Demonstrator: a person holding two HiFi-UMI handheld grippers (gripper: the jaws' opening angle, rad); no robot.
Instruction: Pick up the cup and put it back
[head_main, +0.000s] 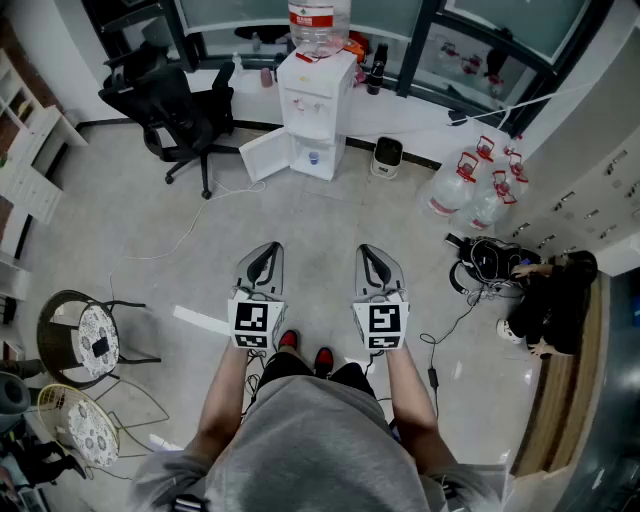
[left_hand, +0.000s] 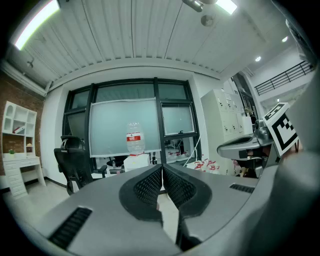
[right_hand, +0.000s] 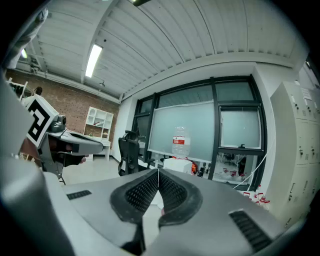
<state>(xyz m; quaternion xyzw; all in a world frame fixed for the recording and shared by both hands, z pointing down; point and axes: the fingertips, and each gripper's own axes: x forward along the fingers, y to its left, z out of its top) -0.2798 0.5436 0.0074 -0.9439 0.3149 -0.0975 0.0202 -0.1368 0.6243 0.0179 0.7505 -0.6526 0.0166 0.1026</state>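
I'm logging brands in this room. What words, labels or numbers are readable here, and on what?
Water bottle on the dispenser: red label, print too blurred to read.
Spare jugs on the floor: red tags, too small to read.
Marker cubes: black-and-white square patterns only, no words.
No other legible text.

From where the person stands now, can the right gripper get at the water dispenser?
Probably not. The right gripper is held near the person's body, and the water dispenser stands well off across the floor. Nothing stands between them, so the person would only have to walk up.
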